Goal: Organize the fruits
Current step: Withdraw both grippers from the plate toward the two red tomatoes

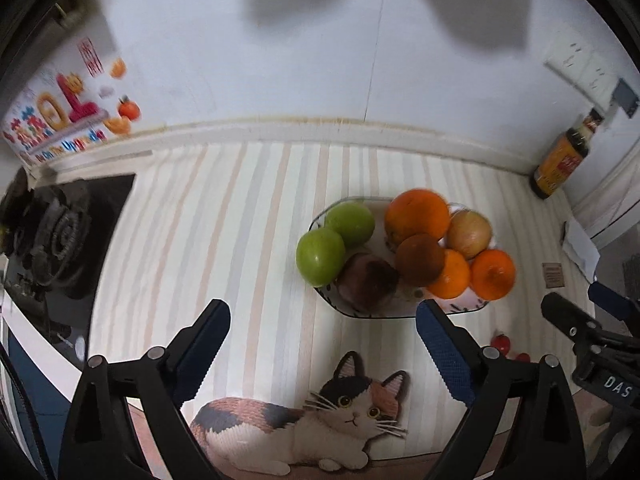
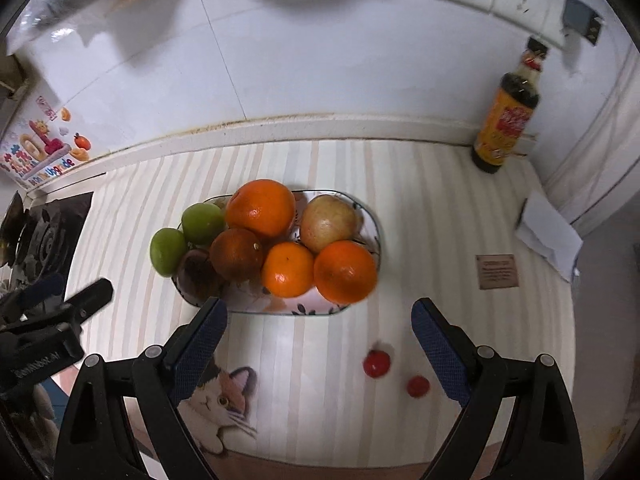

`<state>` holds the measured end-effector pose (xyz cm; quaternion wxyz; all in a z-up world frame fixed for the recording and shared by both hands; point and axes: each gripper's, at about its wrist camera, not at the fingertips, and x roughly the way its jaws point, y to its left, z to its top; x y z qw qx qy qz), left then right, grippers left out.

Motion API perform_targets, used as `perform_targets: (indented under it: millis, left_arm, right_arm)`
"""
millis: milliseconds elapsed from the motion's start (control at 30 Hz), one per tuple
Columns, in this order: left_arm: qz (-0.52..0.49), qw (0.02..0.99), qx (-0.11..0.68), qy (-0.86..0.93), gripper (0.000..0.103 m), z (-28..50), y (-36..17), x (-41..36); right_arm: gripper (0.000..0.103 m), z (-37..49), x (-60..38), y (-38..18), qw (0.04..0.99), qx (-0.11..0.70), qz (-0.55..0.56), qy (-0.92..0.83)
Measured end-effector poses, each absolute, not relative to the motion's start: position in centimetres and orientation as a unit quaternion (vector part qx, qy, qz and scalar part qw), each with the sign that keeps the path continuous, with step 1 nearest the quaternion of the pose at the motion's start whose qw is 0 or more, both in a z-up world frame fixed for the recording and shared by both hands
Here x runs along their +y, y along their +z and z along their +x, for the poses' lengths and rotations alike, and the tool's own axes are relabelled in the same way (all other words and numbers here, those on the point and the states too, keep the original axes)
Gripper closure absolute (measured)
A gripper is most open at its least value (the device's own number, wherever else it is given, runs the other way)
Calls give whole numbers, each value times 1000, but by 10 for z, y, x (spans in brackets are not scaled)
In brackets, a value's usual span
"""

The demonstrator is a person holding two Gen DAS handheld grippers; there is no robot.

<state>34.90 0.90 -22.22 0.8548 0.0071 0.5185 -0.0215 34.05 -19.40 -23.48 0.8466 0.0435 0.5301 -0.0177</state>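
Observation:
An oval patterned plate [image 2: 280, 306] [image 1: 384, 312] on the striped mat is piled with fruit: two green apples [image 2: 168, 250] [image 1: 320, 254], several oranges [image 2: 344, 270] [image 1: 418, 214], a brownish orange [image 2: 236, 254], a yellow-red apple [image 2: 328, 226] [image 1: 468, 232] and a dark purple fruit [image 1: 366, 280]. Two small red fruits [image 2: 376, 363] [image 2: 418, 386] lie on the mat in front of the plate. My left gripper [image 1: 322, 344] hangs open above the mat, nearer than the plate, nothing between its fingers. My right gripper [image 2: 320, 340] is open and empty too, over the mat beside the red fruits.
A sauce bottle [image 2: 506, 116] stands in the back right corner by the wall. A gas stove [image 1: 52, 236] lies at the left. White paper [image 2: 548, 232] and a small brown card [image 2: 496, 271] lie at the right. A cat picture [image 1: 312, 420] marks the mat's near edge.

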Motion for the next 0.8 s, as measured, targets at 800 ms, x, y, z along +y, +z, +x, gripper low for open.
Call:
perform_targets:
  millis: [800]
  left_arm:
    - [13, 906, 421, -40, 8, 237, -123, 3]
  right_arm:
    - [8, 208, -189, -118, 901, 431, 48, -14]
